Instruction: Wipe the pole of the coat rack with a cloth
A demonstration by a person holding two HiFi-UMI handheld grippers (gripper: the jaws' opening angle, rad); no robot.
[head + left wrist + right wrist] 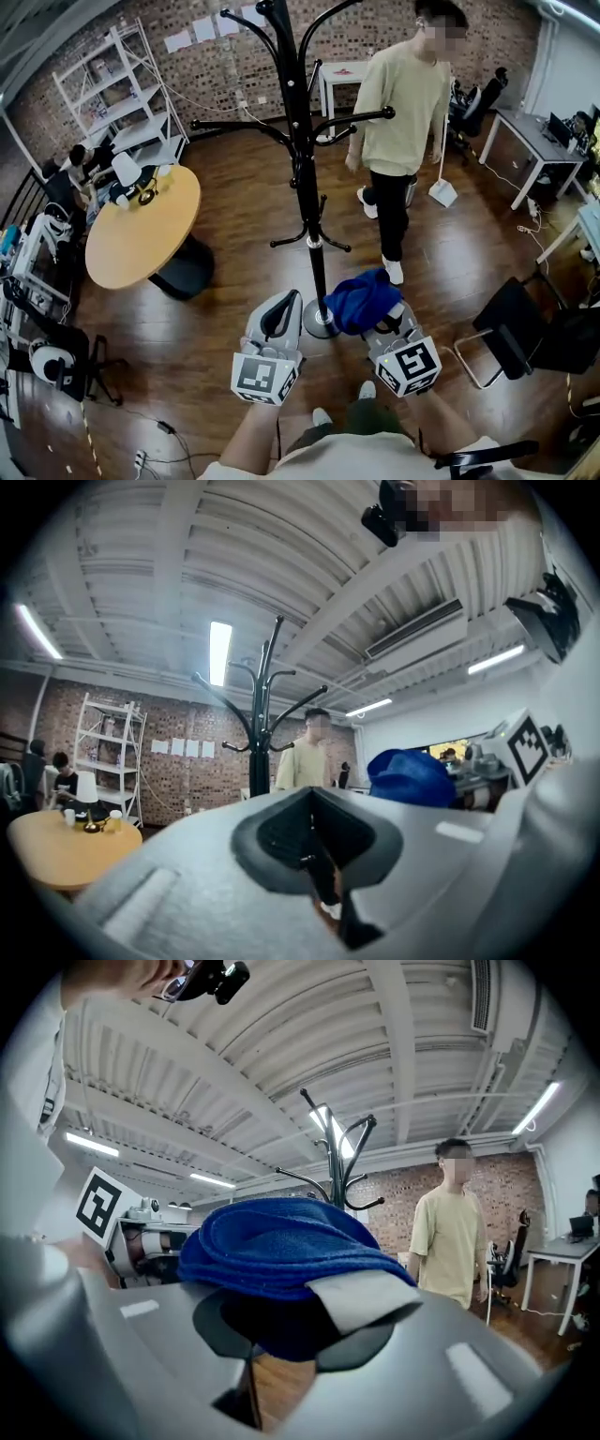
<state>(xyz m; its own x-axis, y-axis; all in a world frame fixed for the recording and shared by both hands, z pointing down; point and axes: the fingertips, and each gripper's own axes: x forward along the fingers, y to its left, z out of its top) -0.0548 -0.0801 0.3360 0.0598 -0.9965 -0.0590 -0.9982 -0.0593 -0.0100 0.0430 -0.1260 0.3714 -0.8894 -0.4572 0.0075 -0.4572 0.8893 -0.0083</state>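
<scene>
The black coat rack (302, 141) stands on the wood floor straight ahead, its pole (317, 272) running down to a round base (321, 323). My right gripper (382, 314) is shut on a folded blue cloth (361, 300), held just right of the pole's foot. The cloth (281, 1246) bulges over the jaws in the right gripper view, with the rack (339, 1162) behind it. My left gripper (279, 314) hangs left of the base, shut with nothing in it. In the left gripper view the rack (262, 733) and the cloth (411, 778) show beyond the closed jaws.
A person in a pale yellow shirt (401, 112) stands right of the rack, a step behind it. A round wooden table (141, 230) is at left, a black chair (520, 328) at right. White shelving (117, 94) and desks (530, 141) line the room's edges.
</scene>
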